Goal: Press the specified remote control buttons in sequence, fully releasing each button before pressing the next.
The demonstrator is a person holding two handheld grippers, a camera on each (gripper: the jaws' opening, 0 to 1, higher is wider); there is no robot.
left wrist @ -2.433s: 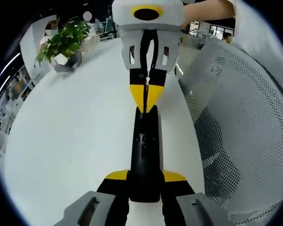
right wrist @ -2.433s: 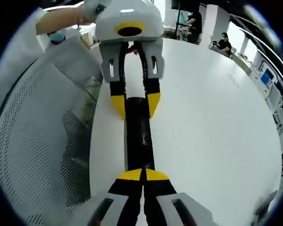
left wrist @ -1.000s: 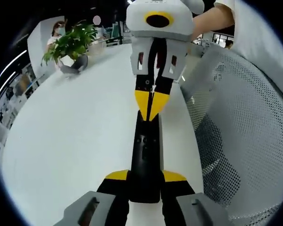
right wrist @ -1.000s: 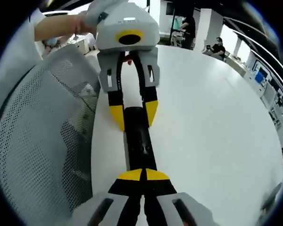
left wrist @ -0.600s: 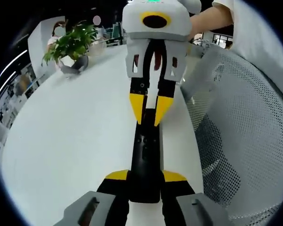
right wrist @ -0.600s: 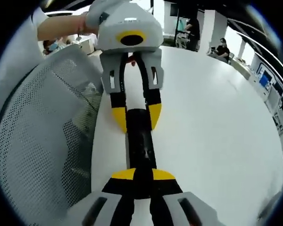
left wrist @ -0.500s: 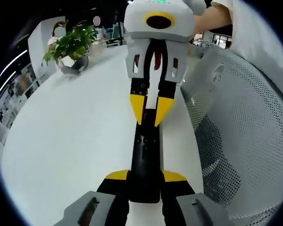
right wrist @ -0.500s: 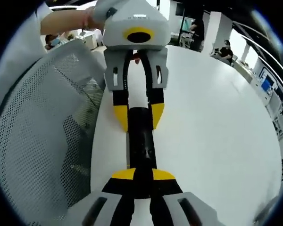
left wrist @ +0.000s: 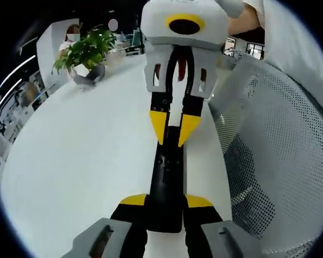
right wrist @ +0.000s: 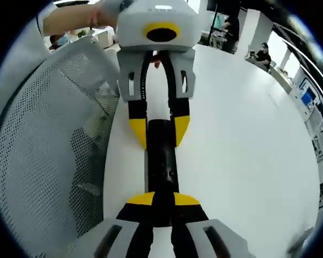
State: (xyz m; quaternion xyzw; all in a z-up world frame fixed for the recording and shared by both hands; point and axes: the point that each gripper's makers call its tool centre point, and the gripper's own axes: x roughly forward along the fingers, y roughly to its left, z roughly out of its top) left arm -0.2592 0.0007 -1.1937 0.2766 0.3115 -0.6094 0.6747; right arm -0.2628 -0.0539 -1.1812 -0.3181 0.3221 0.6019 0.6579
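Note:
A slim black remote (left wrist: 167,177) lies lengthwise on the white table (left wrist: 81,156), near the table's edge. My left gripper (left wrist: 167,201) is shut on its near end, yellow tips on either side. From the far end my right gripper (left wrist: 173,127) points back at me, its yellow fingertips (left wrist: 158,122) a little apart over the remote's other end. In the right gripper view the remote (right wrist: 162,156) runs from between my right gripper's (right wrist: 163,199) parted tips up to the left gripper (right wrist: 159,130), which clamps it. I cannot tell whether the right tips touch it.
A white mesh chair back (left wrist: 269,145) stands close along the table's edge, also seen as the mesh chair (right wrist: 43,140). A potted plant (left wrist: 83,54) sits at the far side of the table. A person's arm (right wrist: 70,19) holds the left gripper. People sit in the background (right wrist: 262,54).
My right gripper's tips were shut together on the remote a second ago; they have since parted a little and stayed so. The left gripper keeps its hold.

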